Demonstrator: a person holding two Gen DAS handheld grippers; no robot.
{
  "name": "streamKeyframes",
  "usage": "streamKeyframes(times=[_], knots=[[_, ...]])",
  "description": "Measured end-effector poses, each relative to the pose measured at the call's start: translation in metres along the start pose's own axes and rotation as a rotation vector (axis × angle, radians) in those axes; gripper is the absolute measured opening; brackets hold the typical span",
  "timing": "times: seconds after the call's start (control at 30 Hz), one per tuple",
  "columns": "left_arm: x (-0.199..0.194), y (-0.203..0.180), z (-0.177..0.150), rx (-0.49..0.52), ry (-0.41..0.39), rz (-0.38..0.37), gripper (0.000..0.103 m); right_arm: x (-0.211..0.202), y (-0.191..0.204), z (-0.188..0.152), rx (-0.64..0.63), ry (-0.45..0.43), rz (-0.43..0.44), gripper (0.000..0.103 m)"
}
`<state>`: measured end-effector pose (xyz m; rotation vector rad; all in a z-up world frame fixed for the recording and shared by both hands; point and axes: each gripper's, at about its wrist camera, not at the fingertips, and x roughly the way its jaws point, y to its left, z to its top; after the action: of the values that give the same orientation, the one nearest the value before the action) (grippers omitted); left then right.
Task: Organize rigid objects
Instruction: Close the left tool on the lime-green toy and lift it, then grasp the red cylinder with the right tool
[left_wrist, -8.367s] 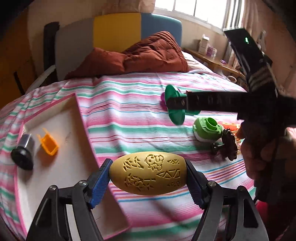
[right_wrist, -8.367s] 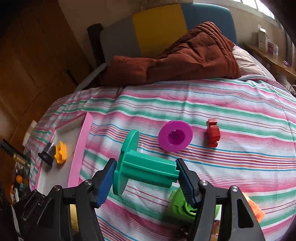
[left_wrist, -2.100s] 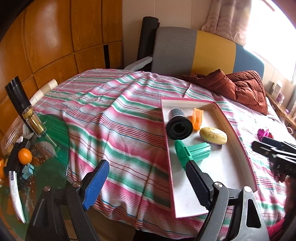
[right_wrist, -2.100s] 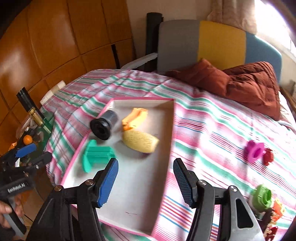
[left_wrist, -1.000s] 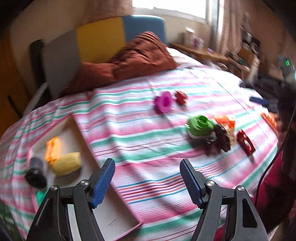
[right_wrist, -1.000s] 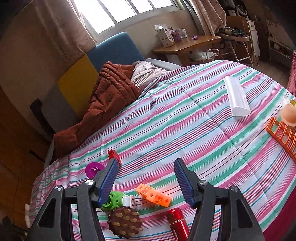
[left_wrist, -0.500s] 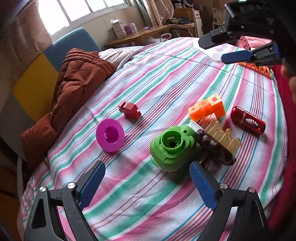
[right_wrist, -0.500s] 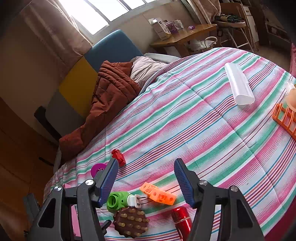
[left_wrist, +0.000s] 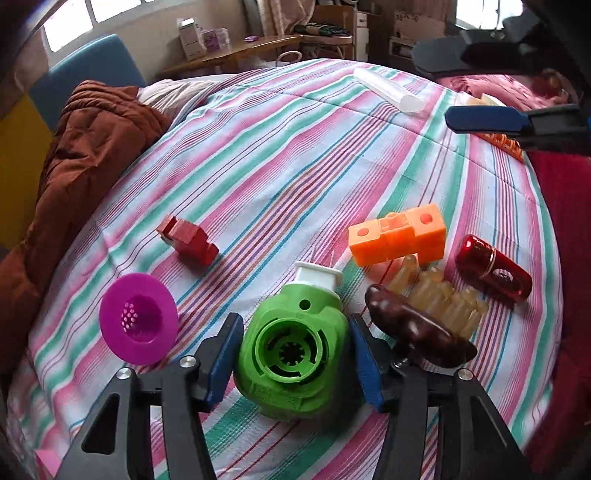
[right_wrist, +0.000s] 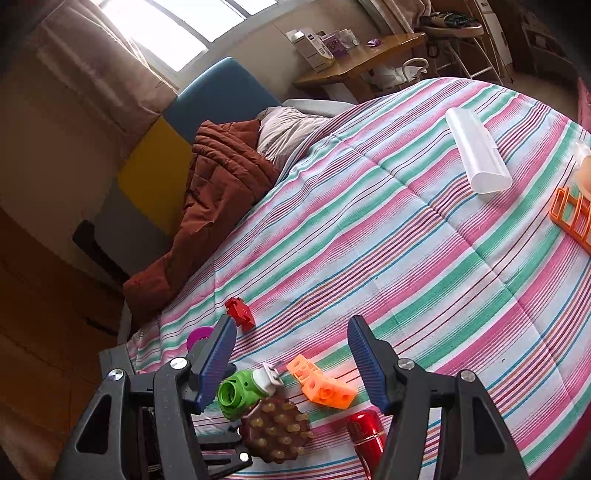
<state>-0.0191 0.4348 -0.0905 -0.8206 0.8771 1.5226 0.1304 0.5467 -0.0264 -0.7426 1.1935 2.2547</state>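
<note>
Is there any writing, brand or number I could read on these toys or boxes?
None is legible.
Green plastic housing: faint embossed marks near its lower edge, too small to read.
Red capsule-shaped object: a pale emblem, blurred.
Boxes on the wooden desk: printing too small to read.

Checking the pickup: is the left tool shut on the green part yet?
Cannot tell for certain. The left tool brackets the green plastic part, its blue pads at both sides; actual contact isn't clear.
</note>
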Motion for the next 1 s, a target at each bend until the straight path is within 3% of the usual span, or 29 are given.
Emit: streamKeyframes(times=[0.2, 0.4, 0.57, 0.83, 1.0], knots=[[-0.014, 0.0, -0.021, -0.153, -0.02, 0.059, 0.053, 0.001, -0.001, 0.001, 0.006, 0.003, -0.006, 0.064], [-0.041, -0.007, -0.068, -0.346, -0.027, 0.134, 0.053, 0.003, 0.001, -0.001, 0.0, 0.017, -0.002, 0.064], [-0.061, -0.022, -0.108, -0.475, -0.042, 0.139, 0.053, 0.004, 0.005, -0.003, -0.017, 0.02, -0.015, 0.064], [-0.078, -0.046, -0.137, -0.506, -0.095, 0.195, 0.053, 0.005, -0.001, -0.003, 0.016, 0.035, 0.042, 0.064], [-0.078, -0.046, -0.141, -0.498, -0.118, 0.203, 0.053, 0.015, -0.002, -0.006, 0.047, 0.102, 0.084, 0.064]])
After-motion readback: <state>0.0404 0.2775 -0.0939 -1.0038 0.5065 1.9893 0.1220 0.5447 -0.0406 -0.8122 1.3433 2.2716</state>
